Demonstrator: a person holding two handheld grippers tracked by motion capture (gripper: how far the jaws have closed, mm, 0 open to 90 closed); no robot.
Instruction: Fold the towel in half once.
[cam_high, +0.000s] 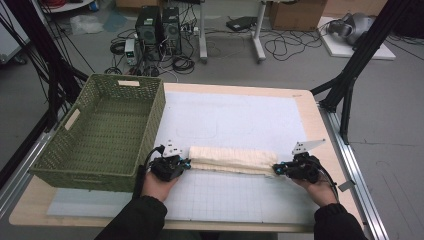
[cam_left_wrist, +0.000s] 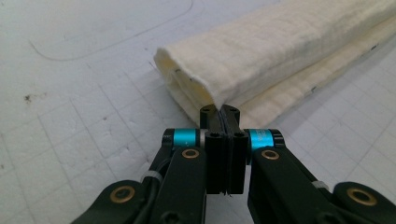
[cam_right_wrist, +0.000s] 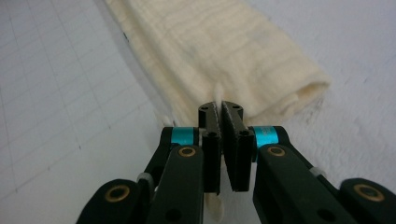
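Gripping the folded cream towel at both ends, low in the middle of the high view: left gripper clamped on the left end, right gripper pinched shut on the right end, a wisp of cloth poking up between its jaws in the right gripper view. Lying flat across the white grid mat, long side running left to right. Nothing between the towel and the near table edge but bare mat. Just left of the left hand, a green woven basket, nothing visible inside, its near right corner close to the gripper. Beyond the towel, open mat up to the far table edge. Farther back, upper part of the frame, computer towers, cables and cardboard boxes on the floor.
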